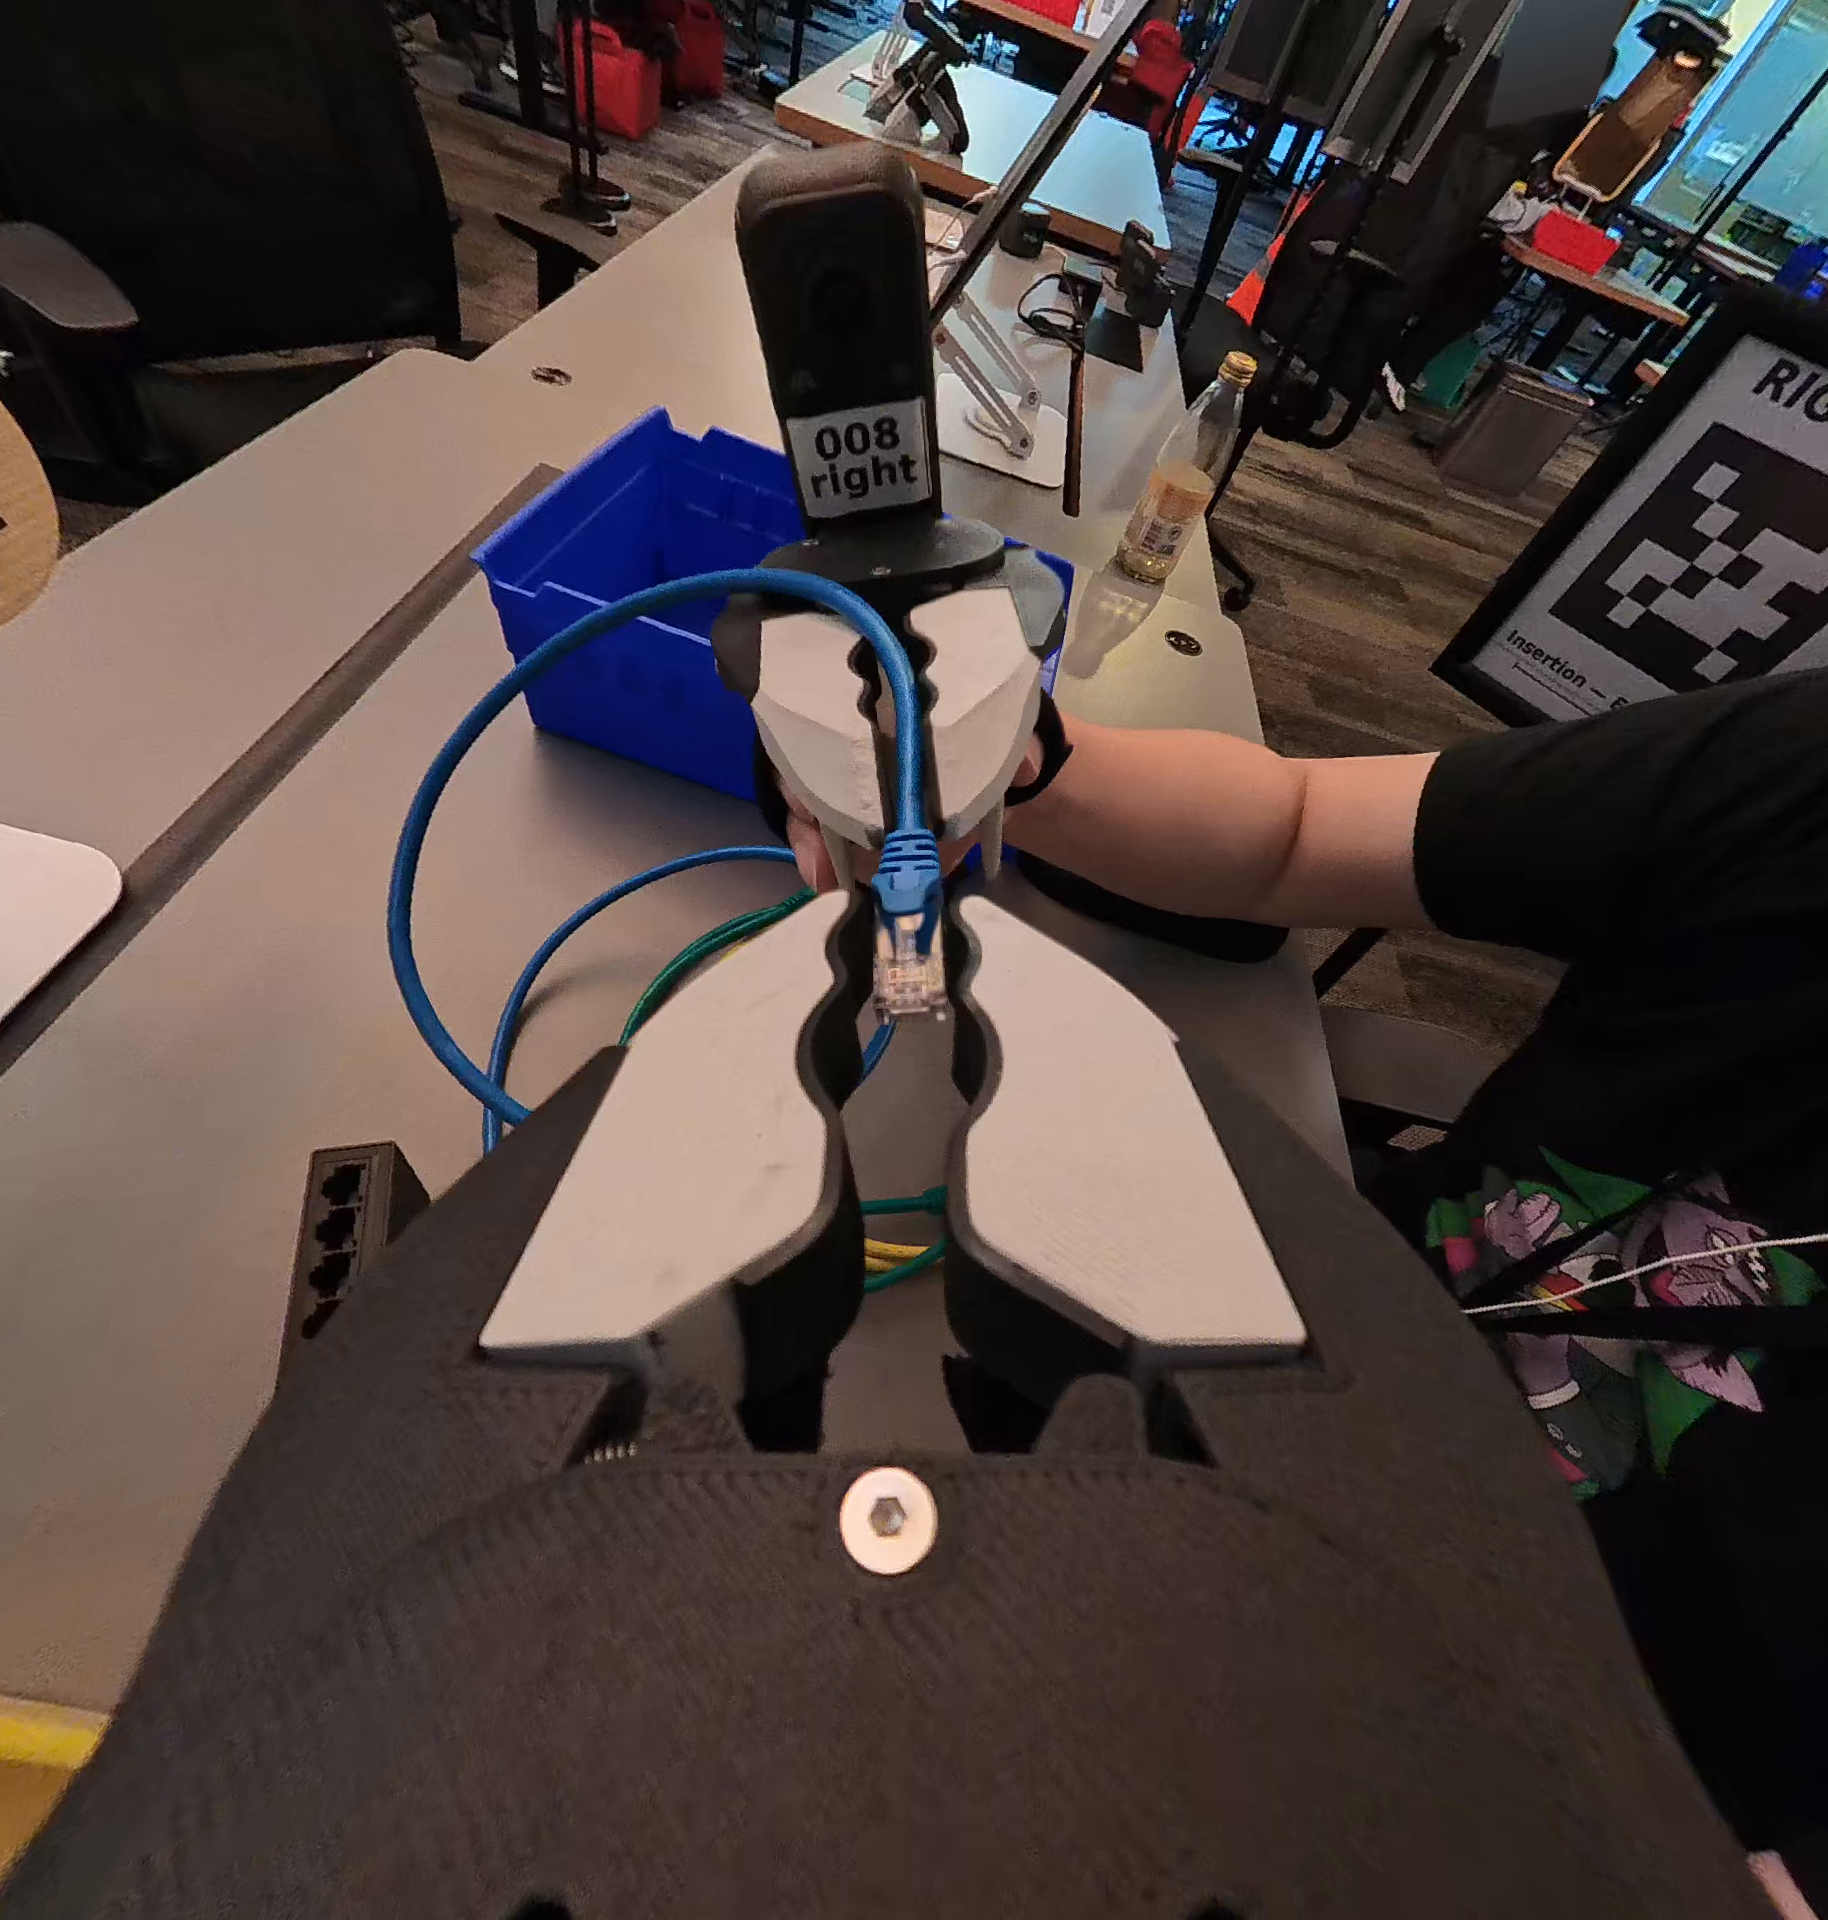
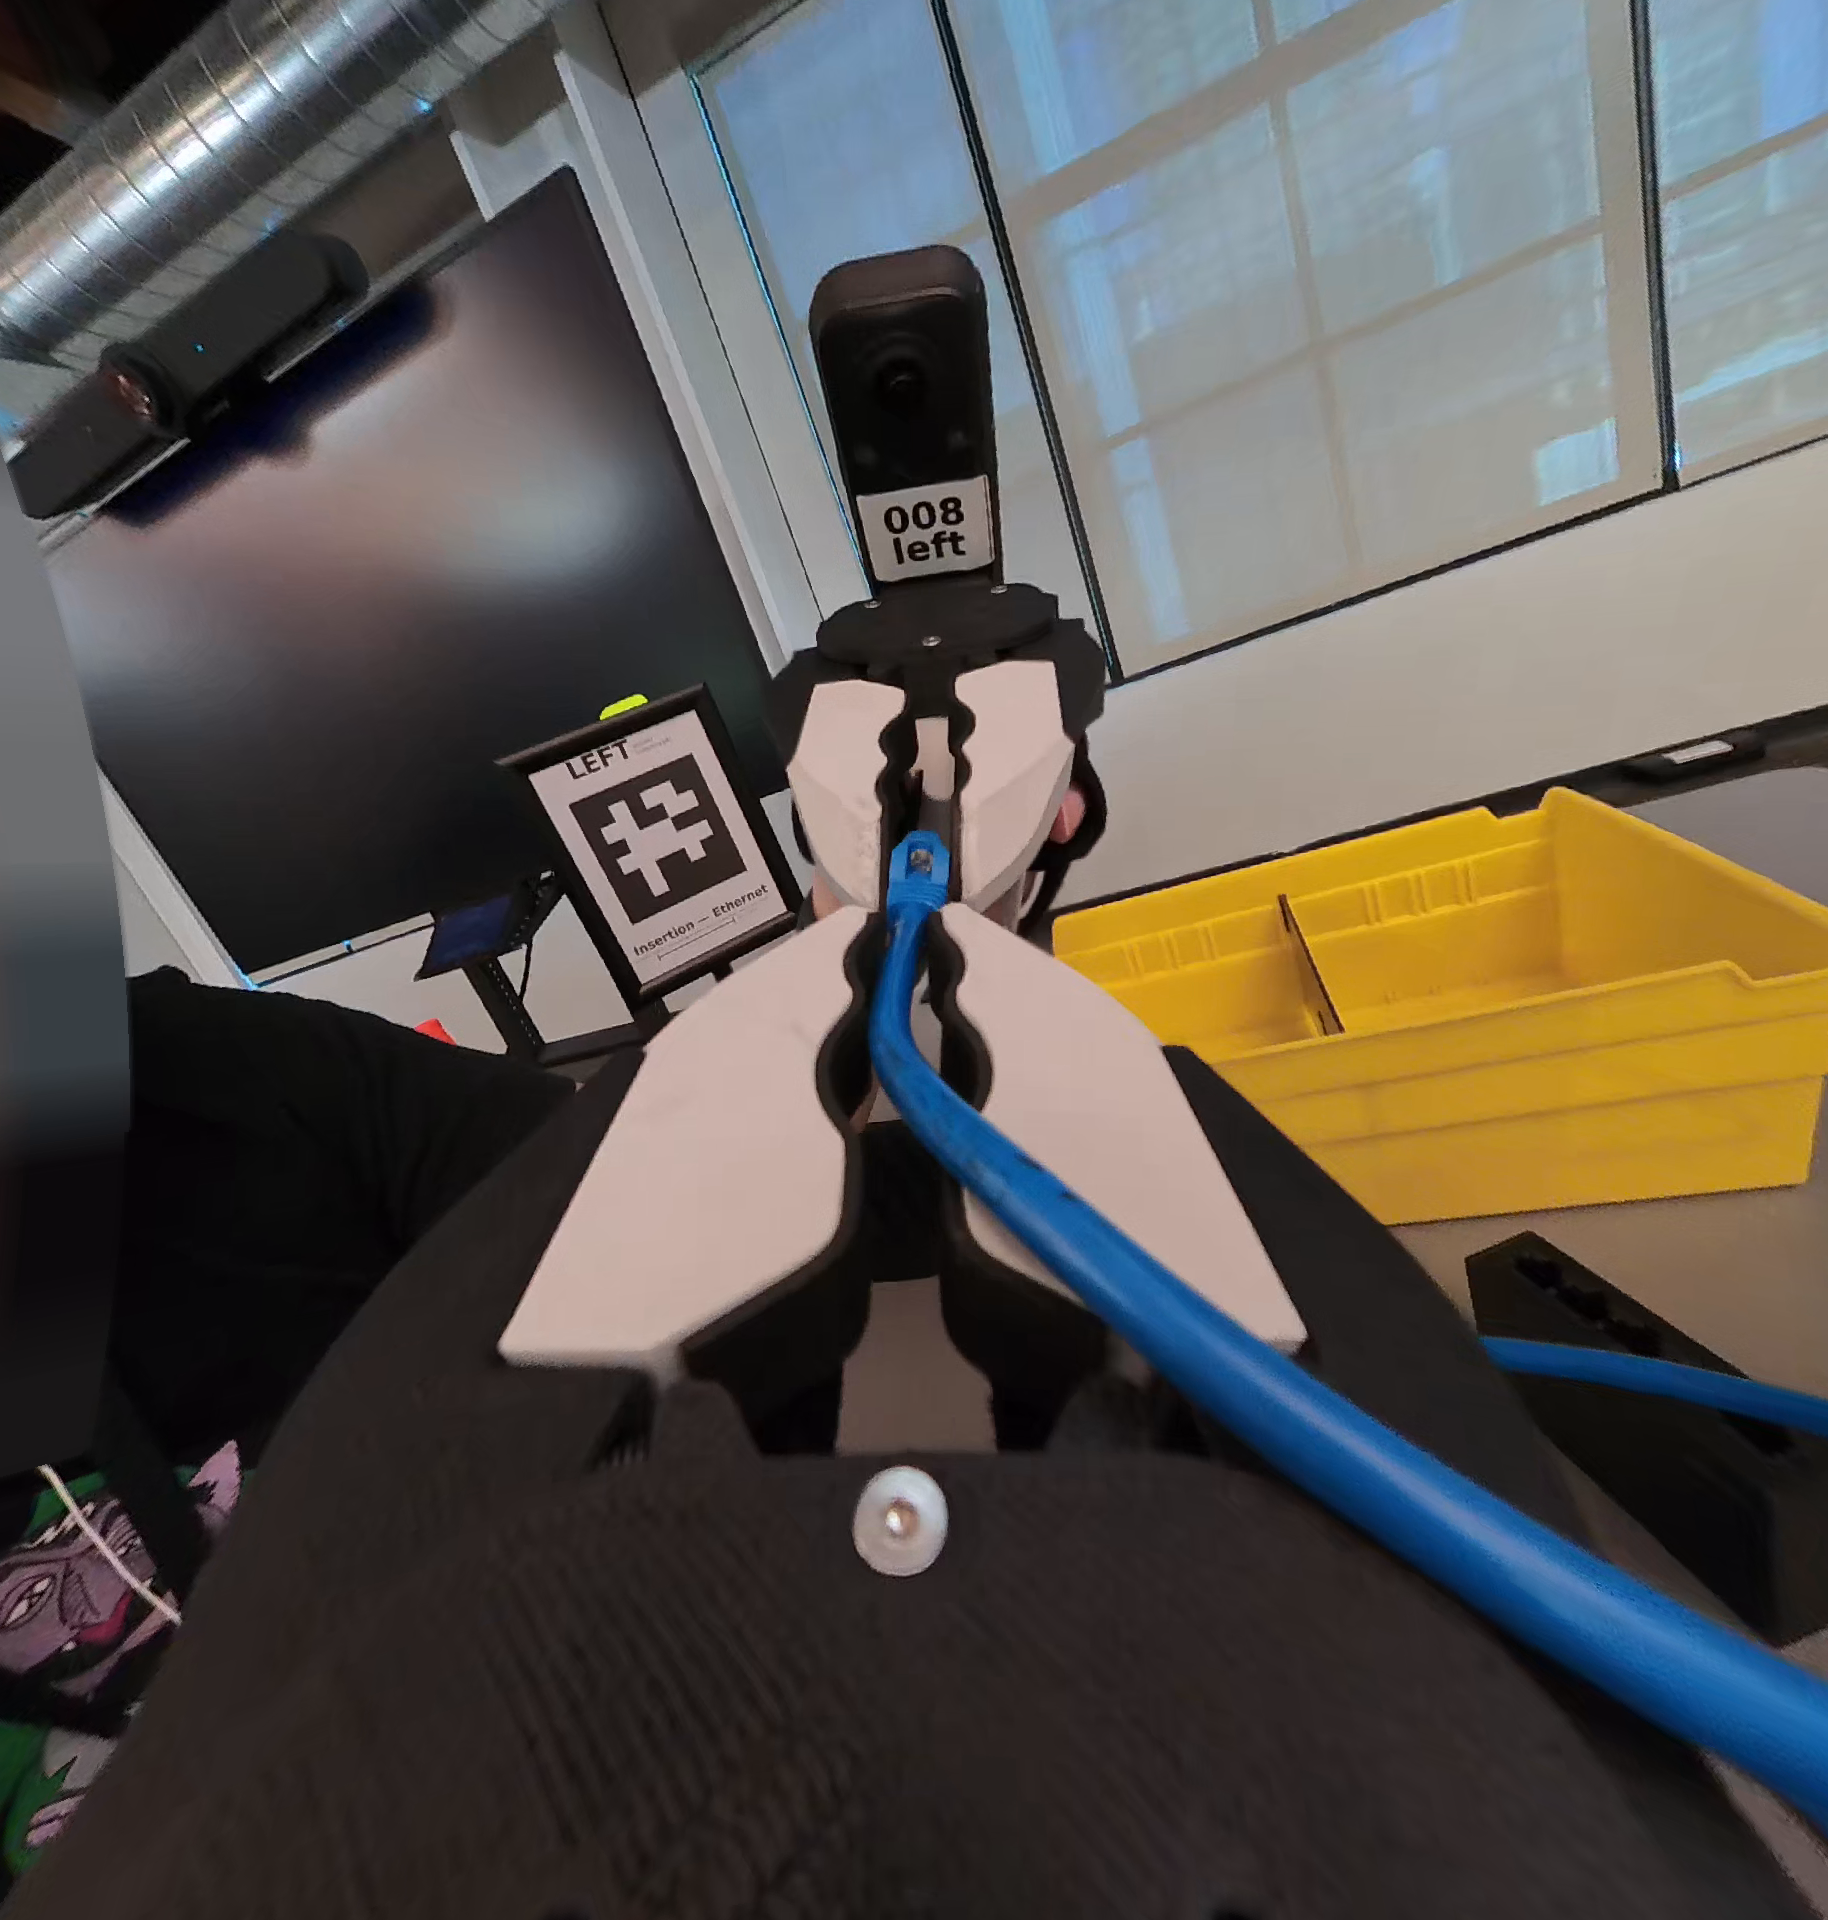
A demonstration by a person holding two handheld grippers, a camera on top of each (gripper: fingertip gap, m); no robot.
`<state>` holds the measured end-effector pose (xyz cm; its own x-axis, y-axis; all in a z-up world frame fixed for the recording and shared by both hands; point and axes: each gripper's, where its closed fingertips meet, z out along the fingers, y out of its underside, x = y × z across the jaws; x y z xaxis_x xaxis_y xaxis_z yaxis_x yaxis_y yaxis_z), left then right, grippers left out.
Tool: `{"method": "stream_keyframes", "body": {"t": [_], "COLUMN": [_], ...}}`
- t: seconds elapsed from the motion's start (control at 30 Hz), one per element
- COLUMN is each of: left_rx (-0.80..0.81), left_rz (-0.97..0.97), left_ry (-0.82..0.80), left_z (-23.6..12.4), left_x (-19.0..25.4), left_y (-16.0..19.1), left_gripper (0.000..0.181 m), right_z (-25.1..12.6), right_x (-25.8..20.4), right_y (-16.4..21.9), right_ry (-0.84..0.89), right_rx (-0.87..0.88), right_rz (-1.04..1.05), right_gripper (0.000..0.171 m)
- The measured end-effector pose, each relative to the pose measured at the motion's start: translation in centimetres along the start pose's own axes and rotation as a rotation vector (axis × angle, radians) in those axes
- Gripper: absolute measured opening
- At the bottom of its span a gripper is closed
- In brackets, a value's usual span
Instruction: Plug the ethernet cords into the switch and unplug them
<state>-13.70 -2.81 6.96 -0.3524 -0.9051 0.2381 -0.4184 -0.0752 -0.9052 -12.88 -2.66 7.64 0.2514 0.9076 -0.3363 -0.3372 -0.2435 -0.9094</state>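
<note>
My right gripper (image 2: 902, 930) is shut on the blue ethernet cord (image 2: 1201, 1320) just behind its boot. In the left wrist view it (image 1: 915, 831) points the clear plug (image 1: 910, 977) down toward me. My left gripper (image 1: 908, 920) faces it, and its fingers stand on either side of the plug with a small gap on each side. It also shows in the right wrist view (image 2: 925, 842). The cord (image 1: 411, 862) loops down to the table. The black switch (image 1: 344, 1236) lies on the table at lower left, ports showing and empty; in the right wrist view it (image 2: 1616, 1423) is at right.
Green (image 1: 723, 945) and yellow (image 1: 894, 1252) cords lie on the table below the grippers. A blue bin (image 1: 629, 582) stands behind, a yellow bin (image 2: 1461, 1018) on the other side. A bottle (image 1: 1180, 488) and framed marker signs (image 1: 1720, 540) (image 2: 661, 842) stand nearby. My left and right fingertips are right by each other. The black switch (image 1: 344, 1236) is about 20 cm from both grippers' fingertips.
</note>
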Motion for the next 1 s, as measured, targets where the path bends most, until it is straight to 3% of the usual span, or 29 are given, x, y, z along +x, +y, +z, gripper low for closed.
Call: {"method": "stream_keyframes", "body": {"t": [1.0], "left_rx": [-0.04], "left_rz": [0.054], "left_ry": [-0.038], "left_z": [0.21], "left_x": [-0.11], "left_y": [0.58], "left_gripper": [0.012], "right_z": [0.02], "right_x": [0.23], "right_y": [0.77], "right_ry": [-0.041], "right_rx": [-0.02], "right_rz": [0.089], "right_gripper": [0.009]}}
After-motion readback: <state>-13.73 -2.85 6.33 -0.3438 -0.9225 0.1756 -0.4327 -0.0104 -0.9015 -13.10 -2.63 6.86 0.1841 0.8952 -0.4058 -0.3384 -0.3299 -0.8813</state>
